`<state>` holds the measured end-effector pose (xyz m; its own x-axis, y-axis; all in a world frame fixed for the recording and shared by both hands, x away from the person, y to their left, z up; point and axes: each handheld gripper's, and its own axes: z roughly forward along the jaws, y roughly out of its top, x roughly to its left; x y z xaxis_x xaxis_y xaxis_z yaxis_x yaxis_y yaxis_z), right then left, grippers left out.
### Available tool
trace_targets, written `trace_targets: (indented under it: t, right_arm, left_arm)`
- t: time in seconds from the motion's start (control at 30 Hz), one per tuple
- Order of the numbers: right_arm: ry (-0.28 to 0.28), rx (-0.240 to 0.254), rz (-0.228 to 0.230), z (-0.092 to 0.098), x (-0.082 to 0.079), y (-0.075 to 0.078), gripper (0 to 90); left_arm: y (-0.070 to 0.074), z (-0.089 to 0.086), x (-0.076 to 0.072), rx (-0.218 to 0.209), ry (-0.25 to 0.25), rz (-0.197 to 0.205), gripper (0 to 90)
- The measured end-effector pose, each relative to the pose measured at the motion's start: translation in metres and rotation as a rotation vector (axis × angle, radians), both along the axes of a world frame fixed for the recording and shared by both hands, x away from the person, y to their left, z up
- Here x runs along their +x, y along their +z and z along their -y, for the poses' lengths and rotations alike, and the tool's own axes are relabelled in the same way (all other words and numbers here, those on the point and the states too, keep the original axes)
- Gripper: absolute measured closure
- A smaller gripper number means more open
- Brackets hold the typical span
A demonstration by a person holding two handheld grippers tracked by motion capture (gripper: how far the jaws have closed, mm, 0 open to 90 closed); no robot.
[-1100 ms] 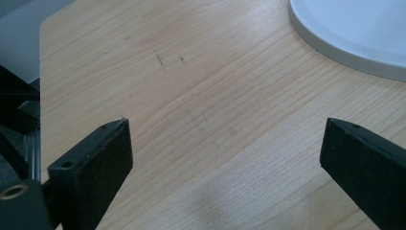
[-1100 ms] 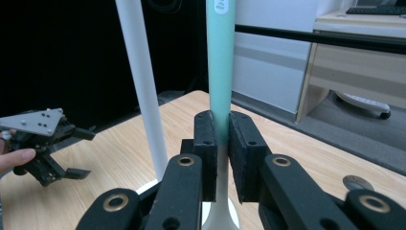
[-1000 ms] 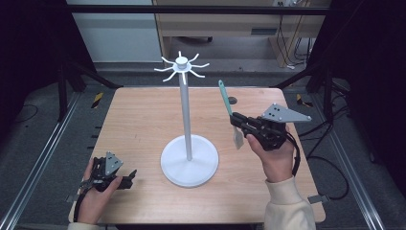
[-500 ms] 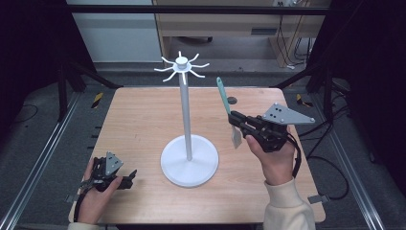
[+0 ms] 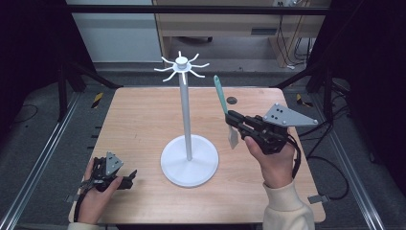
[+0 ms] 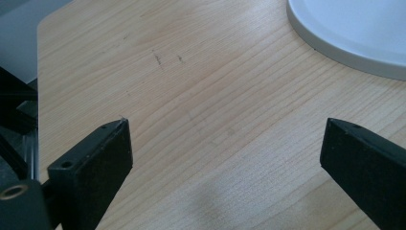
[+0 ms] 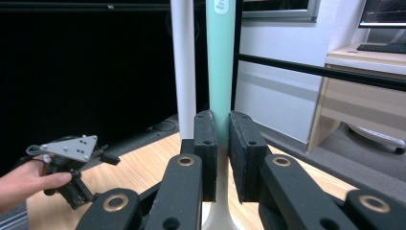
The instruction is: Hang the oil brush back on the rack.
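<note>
Since a second ago, our right hand-held gripper has gone up a little with the spatula, while our left one has stayed put.

We go from big to small. We work on the wooden desk. In the middle of it stands the white rack, a tall pole on a round foot, with little hooks sticking out at the top like a star. We think those hooks are for hanging things.

Our right hand-held gripper is clenched on the spatula, which has a green handle and a pale blade. We hold it upright, up off the desk, just right of the pole, handle end up. We hold it this way so that end can go up toward a hook.

Our left hand-held gripper rests at the near left part of the desk. Its jaws are spread wide with nothing between them. It waits out of the way.
</note>
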<state>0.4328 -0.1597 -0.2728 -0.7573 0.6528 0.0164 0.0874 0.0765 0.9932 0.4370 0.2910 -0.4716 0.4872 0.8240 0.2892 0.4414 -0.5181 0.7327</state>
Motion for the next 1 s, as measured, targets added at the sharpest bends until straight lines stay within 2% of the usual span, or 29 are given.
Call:
trace_targets:
  t: [0.6,1.0]
  right_arm:
    - [0.024,0.015,0.035,-0.009,-0.005,0.01,82.2]
    - [0.032,0.006,0.039,-0.016,-0.004,0.012,82.2]
  left_arm:
    - [0.0,0.0,0.0,0.007,-0.004,-0.006,3.3]
    - [-0.001,0.001,0.0,0.008,-0.008,-0.01,3.3]
